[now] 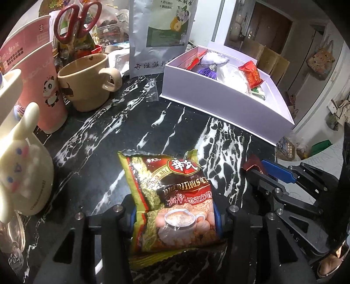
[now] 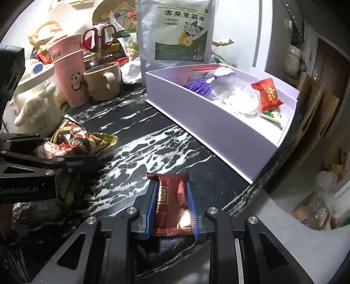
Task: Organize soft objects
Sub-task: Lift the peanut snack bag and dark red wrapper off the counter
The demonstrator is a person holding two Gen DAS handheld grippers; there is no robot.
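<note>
two handheld grippers over a black marble-look countertop (image 1: pixel 105 174) w/ white veining. the left gripper (image 1: pixel 175 218) pinches a cereal-drink sachet (image 1: pixel 172 196), gold and dark red w/ a cup of drink printed on it; its blue pads press both long sides of the sachet, which juts out ahead of the jaws, its far end over the counter. in the right wrist view the same sachet looks crumpled between the left gripper's black fingers at the left edge. the right gripper (image 2: pixel 171 209) is pinched on a small dark-red candy wrapper (image 2: pixel 170 205) marked "kiss", blue pads tight on both sides, held near the counter's front edge. a white open box (image 2: pixel 196 122) sits farther back on the right, near the candy but apart from both grippers; inside are a red snack packet (image 2: pixel 268 95), a purple tassel (image 2: pixel 199 88), clear plastic bags and a green-and-white packet. behind the box stands a tall silver pouch (image 2: pixel 175 32) w/ a pear picture. back left: a beige mug (image 1: pixel 87 83), pink panda cups (image 1: pixel 41 83), red-handled scissors (image 1: pixel 76 20) upright in a holder, and a cream long-eared dog figure (image 1: pixel 24 174) at the left edge.
</note>
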